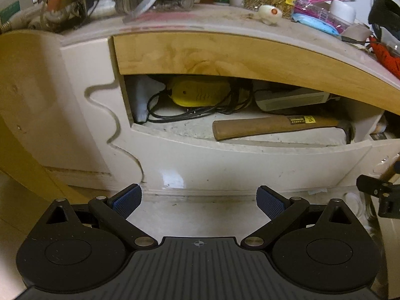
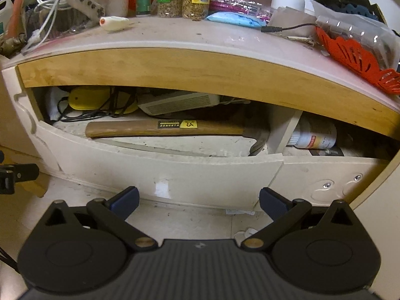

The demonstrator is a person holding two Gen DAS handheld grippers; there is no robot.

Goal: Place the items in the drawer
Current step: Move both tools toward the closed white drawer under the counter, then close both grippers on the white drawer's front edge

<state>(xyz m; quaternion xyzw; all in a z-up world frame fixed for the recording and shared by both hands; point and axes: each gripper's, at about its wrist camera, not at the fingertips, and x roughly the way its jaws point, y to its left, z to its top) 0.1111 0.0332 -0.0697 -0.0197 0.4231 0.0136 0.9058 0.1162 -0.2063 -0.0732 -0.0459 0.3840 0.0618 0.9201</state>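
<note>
A white drawer (image 1: 250, 160) (image 2: 162, 172) stands pulled out under a cluttered desk top. Inside lie a wooden-handled hammer (image 1: 275, 126) (image 2: 162, 127), a yellow device (image 1: 200, 95) (image 2: 87, 98) with black cables, and a white vented box (image 1: 292, 100) (image 2: 180, 103). My left gripper (image 1: 198, 201) hangs open and empty in front of the drawer's face, low near the floor. My right gripper (image 2: 198, 201) is likewise open and empty, a little right of the left one. A second compartment on the right holds a white bottle (image 2: 315, 137) lying on its side.
The desk top (image 2: 175, 35) carries jars, a white power strip (image 2: 85, 2), a blue packet (image 2: 235, 20), a pink package, a small white toy (image 2: 113, 22) and an orange perforated piece (image 2: 355, 55). Pale floor (image 2: 187, 222) lies under both grippers. A wooden panel (image 1: 27, 115) stands at left.
</note>
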